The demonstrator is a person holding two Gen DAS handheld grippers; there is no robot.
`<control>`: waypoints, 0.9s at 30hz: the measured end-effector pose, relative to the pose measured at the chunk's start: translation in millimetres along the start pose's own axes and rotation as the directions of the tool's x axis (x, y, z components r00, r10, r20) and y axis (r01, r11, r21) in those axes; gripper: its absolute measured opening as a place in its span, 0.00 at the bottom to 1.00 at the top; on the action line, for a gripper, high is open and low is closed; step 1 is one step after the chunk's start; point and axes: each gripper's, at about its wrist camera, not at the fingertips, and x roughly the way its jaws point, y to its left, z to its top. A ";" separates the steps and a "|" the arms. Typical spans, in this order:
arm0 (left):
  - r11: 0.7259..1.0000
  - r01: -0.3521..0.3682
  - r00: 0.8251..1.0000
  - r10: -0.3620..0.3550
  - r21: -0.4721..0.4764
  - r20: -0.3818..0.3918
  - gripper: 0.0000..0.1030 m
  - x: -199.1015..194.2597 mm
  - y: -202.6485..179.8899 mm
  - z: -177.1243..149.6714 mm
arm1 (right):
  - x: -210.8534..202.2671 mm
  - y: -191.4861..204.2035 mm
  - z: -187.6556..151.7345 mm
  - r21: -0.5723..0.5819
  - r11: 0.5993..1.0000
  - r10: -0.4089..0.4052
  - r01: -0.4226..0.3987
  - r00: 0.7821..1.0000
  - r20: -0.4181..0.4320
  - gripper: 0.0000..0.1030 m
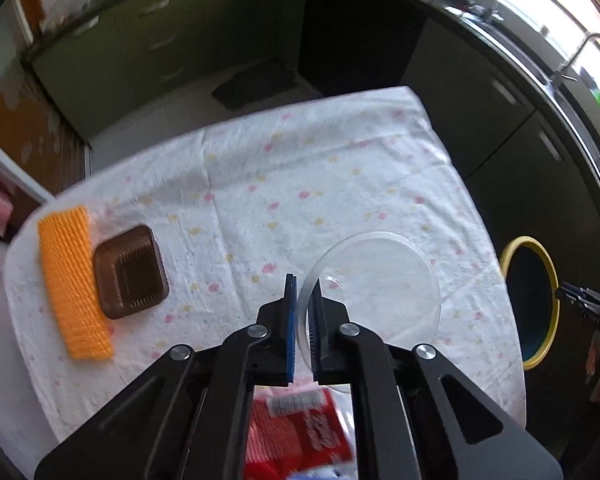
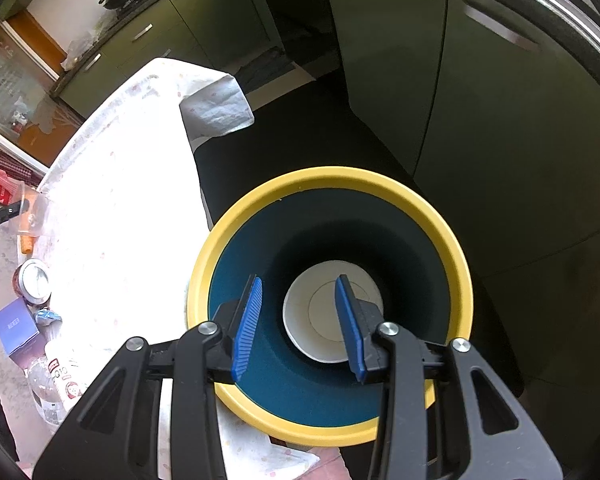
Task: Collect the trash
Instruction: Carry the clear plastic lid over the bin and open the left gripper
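Lid [image 1: 374, 280], clear and round, is clamped by its rim between my left fingers [image 1: 291, 328], held above the worktop [image 1: 260, 184] with its spotted white cloth; a brown tray [image 1: 130, 272] lies at the worktop's left end, touching an orange ribbed sheet [image 1: 74, 284]; a red wrapper [image 1: 296, 428] shows under my left gripper [image 1: 304, 292]; my right gripper [image 2: 299, 320] hangs over the yellow-rimmed bin [image 2: 456, 248] beside the worktop, fingers apart and holding nothing; a white disc [image 2: 320, 312] lies at the bin's bottom; a can [image 2: 34, 280], a purple box [image 2: 16, 330] and a bottle [image 2: 60, 380] sit at the worktop's near left.
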 end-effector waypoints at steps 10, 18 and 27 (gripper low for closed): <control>0.934 0.165 0.982 -0.186 0.317 0.037 0.06 -59.4 -158.7 -20.7 | -37.9 -29.2 -20.3 0.029 1.000 -0.009 0.006 0.996 0.093 0.36; 0.837 0.274 0.961 -0.251 0.473 -0.113 0.06 -18.6 -288.1 -32.8 | -72.1 -59.9 -49.8 0.044 0.999 -0.022 0.016 0.991 0.131 0.36; 0.838 0.282 0.959 -0.236 0.466 -0.155 0.63 43.8 -340.8 -30.8 | -89.4 -82.7 -66.9 0.087 0.996 -0.039 0.025 0.986 0.160 0.45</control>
